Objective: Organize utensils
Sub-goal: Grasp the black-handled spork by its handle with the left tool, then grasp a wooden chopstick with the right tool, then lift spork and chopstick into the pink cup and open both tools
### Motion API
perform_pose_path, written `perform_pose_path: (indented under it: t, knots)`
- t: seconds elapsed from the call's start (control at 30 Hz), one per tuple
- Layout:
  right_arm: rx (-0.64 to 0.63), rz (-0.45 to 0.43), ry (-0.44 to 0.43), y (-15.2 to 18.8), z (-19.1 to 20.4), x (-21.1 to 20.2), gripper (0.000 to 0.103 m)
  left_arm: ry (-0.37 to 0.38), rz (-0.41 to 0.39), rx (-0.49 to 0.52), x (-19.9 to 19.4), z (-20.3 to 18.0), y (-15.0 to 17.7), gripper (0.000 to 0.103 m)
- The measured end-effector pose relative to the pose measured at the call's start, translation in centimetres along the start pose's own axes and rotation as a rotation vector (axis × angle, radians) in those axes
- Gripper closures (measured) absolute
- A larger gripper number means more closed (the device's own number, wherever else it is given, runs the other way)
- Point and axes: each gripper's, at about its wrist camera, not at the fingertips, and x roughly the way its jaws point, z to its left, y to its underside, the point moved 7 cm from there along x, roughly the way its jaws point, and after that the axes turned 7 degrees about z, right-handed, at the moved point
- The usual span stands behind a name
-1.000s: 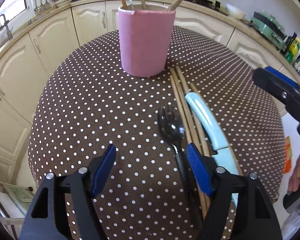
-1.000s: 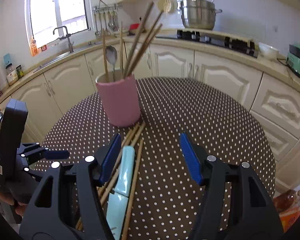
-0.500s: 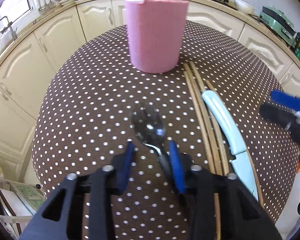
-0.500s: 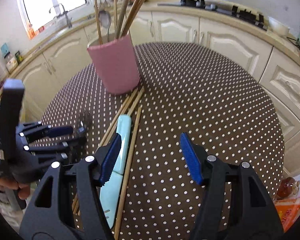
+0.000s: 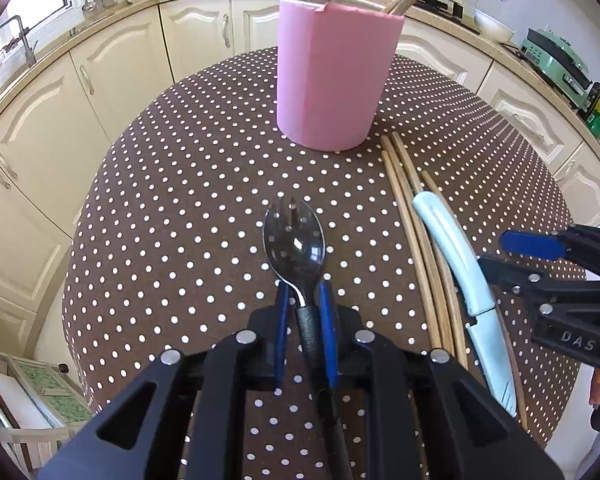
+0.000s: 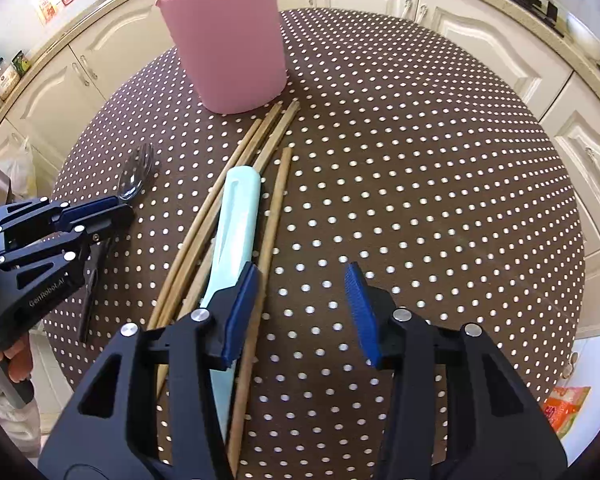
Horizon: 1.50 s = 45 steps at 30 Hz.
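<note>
My left gripper (image 5: 304, 300) is shut on the black handle of a steel spork (image 5: 294, 242), whose bowl points toward the pink utensil holder (image 5: 334, 76). In the right wrist view the spork (image 6: 136, 176) and left gripper (image 6: 112, 210) sit at the left. My right gripper (image 6: 300, 296) is open and empty, low over the table just right of a light blue knife (image 6: 236, 216) and several wooden chopsticks (image 6: 274, 204). The holder (image 6: 228, 40) holds chopsticks and a spoon. In the left wrist view the knife (image 5: 456, 264), the chopsticks (image 5: 414, 224) and my right gripper (image 5: 516, 256) show at the right.
The round table has a brown cloth with white dots (image 6: 420, 160). Cream kitchen cabinets (image 5: 120, 60) and a counter curve behind it. An orange packet (image 6: 564, 404) lies on the floor off the table's right edge.
My left gripper moved over the spork and closed on its handle. My right gripper came down and forward toward the knife and chopsticks, staying open.
</note>
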Motion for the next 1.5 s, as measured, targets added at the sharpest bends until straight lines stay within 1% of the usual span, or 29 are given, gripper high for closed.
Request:
perform_pose_path:
  t: [0.1,0.13,0.17,0.2,0.27,0.4,0.47,0.57,0.63,0.67,0.73,0.87,0.97,1.1,1.13,1.23,1.27,1.33,1.43,1.5]
  knots:
    - [-0.026,0.019,0.042,-0.7,0.2,0.9,0.061,0.008,0.001,0.002,-0.1,0.1,0.0,0.088]
    - [-0.033,0.024,0.048,-0.9,0.4,1.1,0.063,0.009,0.002,0.004,-0.1,0.1,0.0,0.088]
    - [-0.041,0.028,0.050,-1.0,0.7,1.2,0.070,0.008,0.002,0.006,0.0,0.1,-0.1,0.088]
    - [-0.051,0.033,0.052,-1.2,1.0,1.3,0.073,0.006,0.000,0.008,0.0,0.1,-0.2,0.088]
    - [-0.058,0.044,0.038,-1.6,1.5,1.5,0.094,-0.002,-0.006,0.012,0.1,0.0,-0.5,0.092]
    - [-0.040,0.033,0.010,-2.0,1.2,1.5,0.097,0.025,-0.025,0.006,0.1,0.1,-0.7,0.092]
    - [-0.025,0.004,0.003,-2.1,0.6,1.1,0.097,0.047,-0.051,-0.006,-0.3,0.4,-0.8,0.092]
    - [-0.006,-0.048,-0.029,-2.0,-0.3,0.1,0.097,0.080,-0.120,-0.015,-1.5,0.5,-1.1,0.092]
    - [0.003,-0.108,-0.042,-2.2,-0.8,-1.2,0.097,0.097,-0.174,-0.017,-2.6,0.6,-1.3,0.092]
    - [0.006,-0.136,-0.050,-2.2,-1.0,-1.9,0.097,0.106,-0.218,-0.016,-3.5,0.5,-1.5,0.092]
    - [0.011,-0.204,-0.095,-2.4,-1.2,-3.5,0.097,0.108,-0.271,-0.009,-4.8,0.3,-1.8,0.092]
    - [0.016,-0.318,-0.141,-2.8,-2.0,-6.6,0.097,0.128,-0.386,0.008,-7.5,-0.3,-2.3,0.092]
    - [0.023,-0.407,-0.170,-3.0,-2.7,-8.8,0.097,0.138,-0.487,0.024,-9.5,-0.9,-2.8,0.092]
    - [0.032,-0.554,-0.203,-4.4,-2.7,-12.1,0.097,0.149,-0.630,0.044,-12.3,-2.0,-3.7,0.092]
    - [0.033,-0.584,-0.210,-4.8,-2.5,-12.7,0.097,0.161,-0.661,0.046,-12.9,-2.2,-4.0,0.092]
    - [0.034,-0.715,-0.215,-5.9,-2.0,-15.2,0.097,0.198,-0.749,0.043,-14.5,-2.6,-5.2,0.092]
    - [0.033,-0.747,-0.216,-6.2,-1.4,-15.8,0.097,0.202,-0.774,0.043,-15.0,-2.9,-5.5,0.092]
    - [0.032,-0.819,-0.224,-7.2,-1.3,-16.8,0.097,0.209,-0.822,0.041,-15.7,-3.0,-6.6,0.092]
    - [0.042,-0.891,-0.288,-9.0,-1.5,-17.8,0.097,0.222,-0.891,0.033,-16.8,-3.0,-8.5,0.092]
    - [0.047,-0.947,-0.286,-9.8,-1.6,-18.4,0.097,0.223,-0.917,0.028,-17.2,-3.1,-9.6,0.092]
